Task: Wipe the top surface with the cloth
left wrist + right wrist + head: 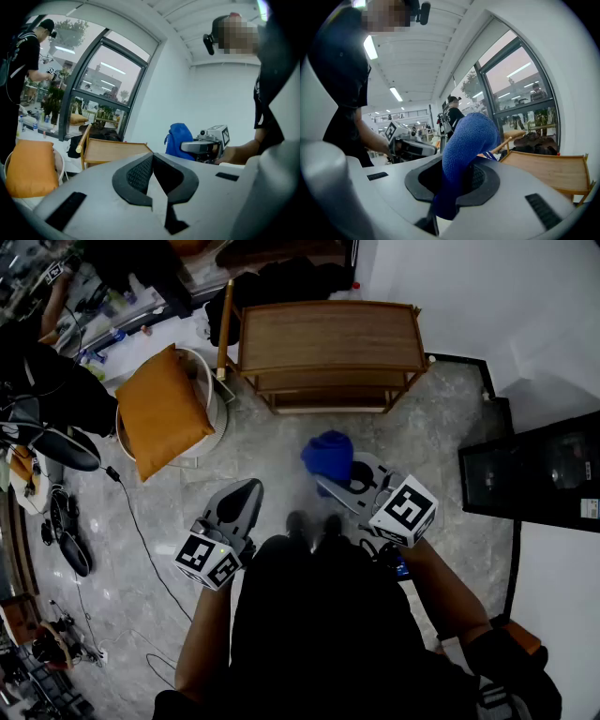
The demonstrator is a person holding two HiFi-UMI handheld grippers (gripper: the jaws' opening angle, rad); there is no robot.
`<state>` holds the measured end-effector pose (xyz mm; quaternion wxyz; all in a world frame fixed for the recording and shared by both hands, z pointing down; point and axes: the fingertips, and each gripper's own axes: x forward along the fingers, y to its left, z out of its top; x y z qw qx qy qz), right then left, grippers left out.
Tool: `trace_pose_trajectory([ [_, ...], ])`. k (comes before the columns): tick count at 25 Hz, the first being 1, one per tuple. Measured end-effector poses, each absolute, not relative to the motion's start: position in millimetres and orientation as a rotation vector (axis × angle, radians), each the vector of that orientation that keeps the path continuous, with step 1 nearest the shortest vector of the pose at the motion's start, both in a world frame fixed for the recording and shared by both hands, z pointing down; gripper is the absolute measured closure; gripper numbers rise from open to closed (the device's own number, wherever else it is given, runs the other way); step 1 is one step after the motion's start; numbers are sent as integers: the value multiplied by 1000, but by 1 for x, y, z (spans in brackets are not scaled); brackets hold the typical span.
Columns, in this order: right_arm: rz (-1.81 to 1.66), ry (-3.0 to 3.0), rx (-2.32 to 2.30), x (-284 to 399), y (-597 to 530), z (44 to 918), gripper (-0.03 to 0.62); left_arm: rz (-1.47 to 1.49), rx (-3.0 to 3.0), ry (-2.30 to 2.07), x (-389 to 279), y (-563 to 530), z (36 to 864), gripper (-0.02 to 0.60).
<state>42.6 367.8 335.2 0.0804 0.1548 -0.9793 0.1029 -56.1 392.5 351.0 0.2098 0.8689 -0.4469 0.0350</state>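
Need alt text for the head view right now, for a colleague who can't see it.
Seen from above, the right tool grips a blue cloth, held short of the wooden table ahead. The left tool is shut and empty; an orange cushion lies on a white chair at left.

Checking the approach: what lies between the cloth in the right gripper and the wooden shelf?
Only bare floor, in the head view. The cloth is clamped in the right gripper, short of the shelf.
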Motion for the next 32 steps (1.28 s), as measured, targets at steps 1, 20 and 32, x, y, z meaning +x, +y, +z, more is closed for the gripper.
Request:
trace_pose_trajectory([
  [1,296,-2928,476,45,364,333,534,100,2426,-1237,-55,389,351,571],
  [20,276,-2870,560,93,368,336,534,53,2436,-1084,-8,356,344,571],
  [32,407,-2874,614,90,361,342,536,49,2369,-1135,-21,358,349,572],
])
